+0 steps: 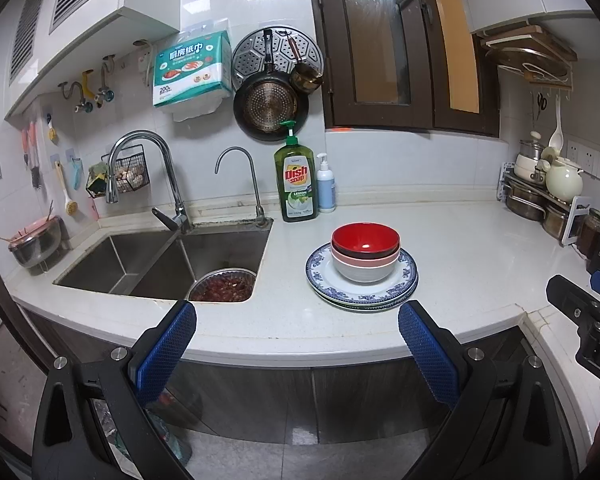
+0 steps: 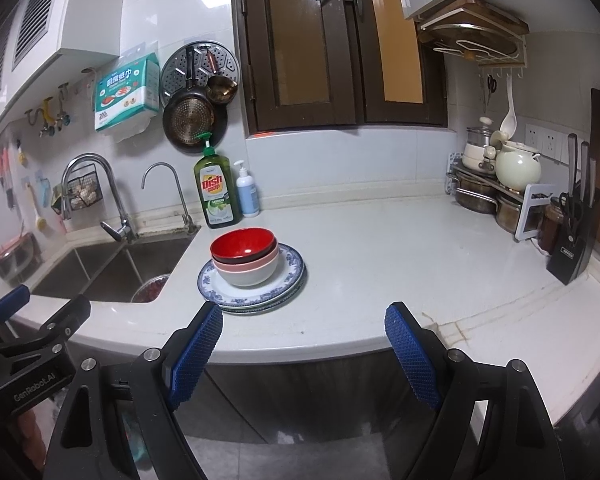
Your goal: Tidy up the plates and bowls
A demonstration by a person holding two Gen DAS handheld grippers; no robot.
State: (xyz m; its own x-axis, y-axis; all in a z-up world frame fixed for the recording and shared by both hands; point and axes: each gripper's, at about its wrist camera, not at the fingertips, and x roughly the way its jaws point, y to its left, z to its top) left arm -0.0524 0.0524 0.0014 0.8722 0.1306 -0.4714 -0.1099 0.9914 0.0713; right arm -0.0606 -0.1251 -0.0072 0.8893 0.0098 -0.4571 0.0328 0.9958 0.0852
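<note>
On the white counter, a red bowl [image 1: 365, 240] nests in a pink bowl and a white bowl [image 1: 364, 270], which sit on a stack of blue-patterned plates [image 1: 404, 284]. The right wrist view shows the same red bowl [image 2: 242, 244], white bowl [image 2: 248, 274] and plates [image 2: 290, 276]. My left gripper [image 1: 298, 336] hangs open and empty off the counter's front edge, short of the stack. Open and empty too, my right gripper [image 2: 304, 336] is just right of the stack at the same edge. Each gripper shows at the edge of the other's view.
A steel sink [image 1: 156, 256] with a pan of red food [image 1: 222, 286] lies left of the stack. Dish soap [image 1: 296, 176] and a pump bottle [image 1: 325, 184] stand behind it. Pots and a kettle [image 2: 516, 168] on a rack and a knife block [image 2: 576, 248] crowd the right end.
</note>
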